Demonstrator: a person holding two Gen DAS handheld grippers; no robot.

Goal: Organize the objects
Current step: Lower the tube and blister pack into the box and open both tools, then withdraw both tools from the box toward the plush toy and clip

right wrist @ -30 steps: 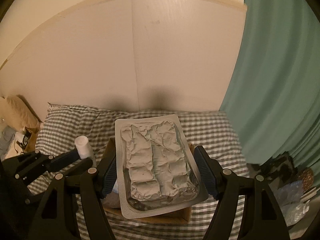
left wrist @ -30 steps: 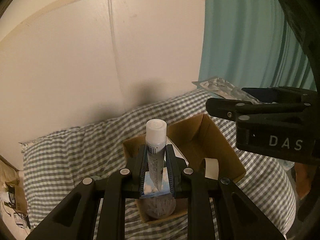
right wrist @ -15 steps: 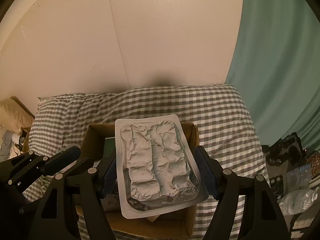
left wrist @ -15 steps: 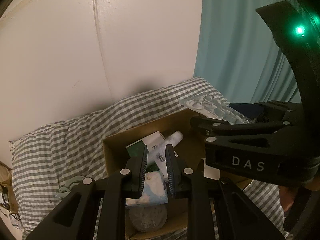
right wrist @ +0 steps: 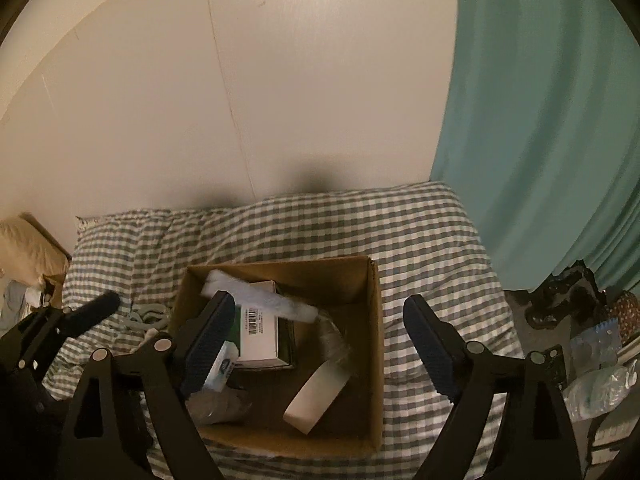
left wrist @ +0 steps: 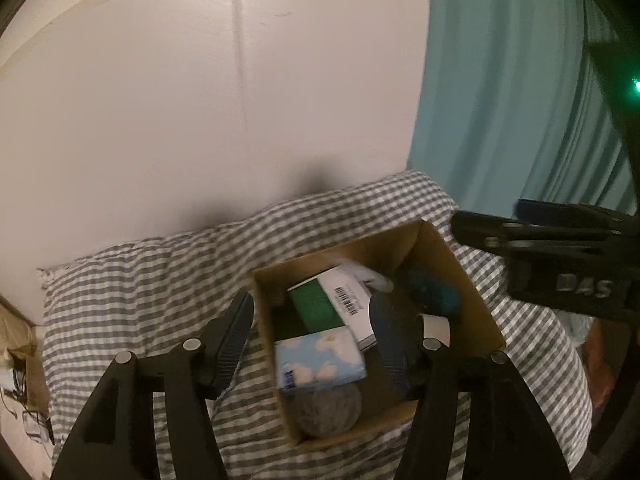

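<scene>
While both hang spread and empty, left gripper (left wrist: 310,320), right gripper (right wrist: 318,330), cardboard box (right wrist: 374,344) below them

A bedroom in a home: a bed (right wrist: 420,232) made up with grey-and-white checked bedding stands against a plain cream wall (right wrist: 280,80), with a teal curtain (right wrist: 540,120) hanging at its far side. An open cardboard box (right wrist: 374,320) of household odds and ends, among them a small carton (right wrist: 260,334) and a roll of tape (right wrist: 316,400), sits on the bedding. Bags and other belongings (right wrist: 592,360) crowd the floor beside the bed below the curtain, and more clutter (right wrist: 24,296) lies at the opposite side.
</scene>
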